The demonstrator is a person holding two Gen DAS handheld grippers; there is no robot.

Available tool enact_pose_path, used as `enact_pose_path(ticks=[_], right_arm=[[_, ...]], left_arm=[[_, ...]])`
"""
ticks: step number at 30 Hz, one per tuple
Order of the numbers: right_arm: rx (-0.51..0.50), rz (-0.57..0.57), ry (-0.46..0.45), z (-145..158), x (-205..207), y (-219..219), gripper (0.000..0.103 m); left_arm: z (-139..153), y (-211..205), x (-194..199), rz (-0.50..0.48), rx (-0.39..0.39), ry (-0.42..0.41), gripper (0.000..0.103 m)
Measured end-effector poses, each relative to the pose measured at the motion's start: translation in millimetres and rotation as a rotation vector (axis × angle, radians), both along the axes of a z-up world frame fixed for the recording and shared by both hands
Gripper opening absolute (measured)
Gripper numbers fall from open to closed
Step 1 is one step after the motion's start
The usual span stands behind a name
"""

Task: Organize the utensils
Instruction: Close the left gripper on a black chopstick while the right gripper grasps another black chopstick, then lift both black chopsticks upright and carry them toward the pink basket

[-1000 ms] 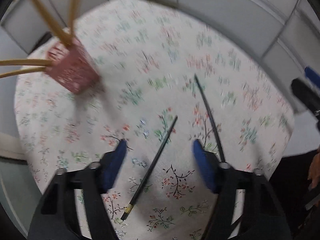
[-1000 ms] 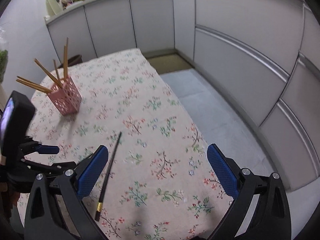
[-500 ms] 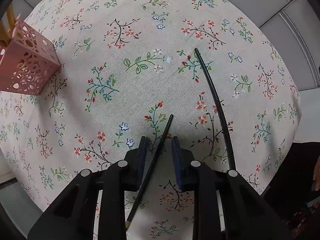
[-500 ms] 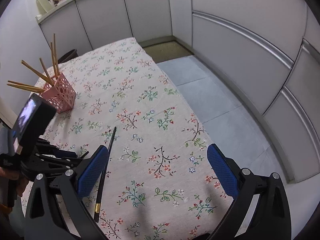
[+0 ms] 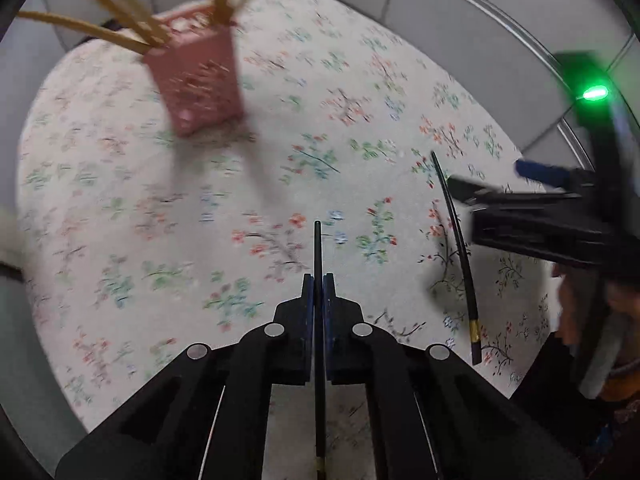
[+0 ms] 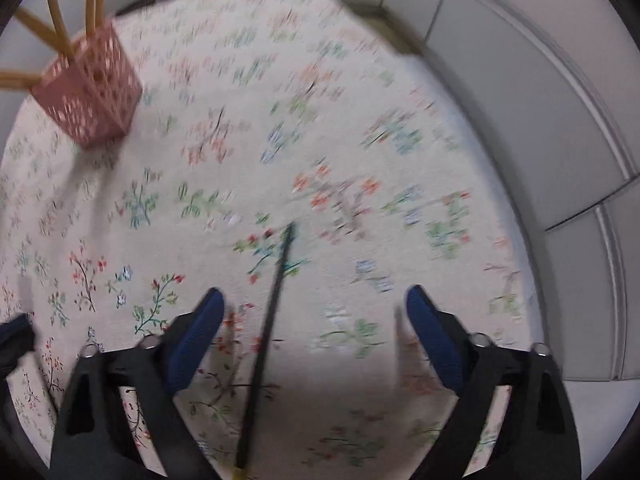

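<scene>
Since the earlier frames, we are seeing the left gripper's jaws go from wide apart to pinched together, and the right gripper drop from a high look across the room to a steep look down at the table.

In the left wrist view, the left gripper (image 5: pixel 318 280) is clamping a thin black chopstick (image 5: pixel 317 248) between its blue pads, the stick running straight up the middle of the picture with its tip poking out ahead. The gripper is pointing steeply down at the floral tablecloth (image 5: pixel 120 208). The pink perforated plastic holder (image 5: pixel 200 80), already bristling with long wooden chopsticks (image 5: pixel 100 36), is standing well ahead and to the left. The second black chopstick with a gold band (image 5: pixel 460 240) is lying on the cloth to the right, with the right gripper (image 5: pixel 520 192) hovering beside it.

In the right wrist view, the right gripper (image 6: pixel 314 312) is closing, its blue pads not yet touching the second black chopstick (image 6: pixel 272 316) lying between them on the cloth. The holder (image 6: pixel 92 96) is sitting far up-left.

We are judging this as the pick-up step: one stick is secured, the other being grasped. Next, each stick needs lifting clear, tipping upright and lowering into the holder's open top without snagging the wooden ones.
</scene>
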State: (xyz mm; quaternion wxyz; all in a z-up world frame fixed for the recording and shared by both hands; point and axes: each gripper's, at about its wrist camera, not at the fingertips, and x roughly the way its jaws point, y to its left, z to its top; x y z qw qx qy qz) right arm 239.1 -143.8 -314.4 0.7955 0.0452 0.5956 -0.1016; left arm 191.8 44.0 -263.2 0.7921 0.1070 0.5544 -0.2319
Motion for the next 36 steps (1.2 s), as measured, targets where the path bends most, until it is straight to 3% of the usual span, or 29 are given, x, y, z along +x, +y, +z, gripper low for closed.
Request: enact_pose_path(ticks=[3,5,6,9,11,16,19,24,36], right_arm=[[0.046,-0.064,0.002,0.6,2.8,1.8,0.064],[0.051,-0.040,-0.011,9.4,2.6,9.5,0.042],[0.058,-0.029,-0.021,12.4,2.1,12.2,0.005],[0.119,-0.018,-0.059,17.3,-3.2,14.5,0.005],[0.211,-0.012,-0.120,26.4,-11.2,11.4,0.005],[0.231,0.089,-0.429,96.7,-50.9,18.1,0.005],[0.189,0.162,-0.594,140.7,-88.6,28.0,0.005],[0.178,0.187,-0.690,168.5,-123.9,25.9,0.005],[0.187,0.181,-0.815,219.6,-139.6,3.7,0.005]], left_arm=[[40.7,4.9,-5.5,0.044,-0.008,-0.097,0.003],[57.7,8.1,-11.0,0.071,-0.007,-0.161,0.003],[65.8,9.0,-12.3,0.082,-0.010,-0.181,0.003],[84.1,21.4,-24.7,0.118,-0.036,-0.237,0.003],[93.6,24.1,-30.8,0.131,-0.048,-0.272,0.003],[118.7,25.2,-50.2,0.163,-0.108,-0.357,0.003],[137.4,29.3,-61.9,0.172,-0.127,-0.398,0.003],[157.3,28.1,-73.7,0.191,-0.147,-0.459,0.003],[201.0,15.7,-95.2,0.229,-0.165,-0.589,0.003]])
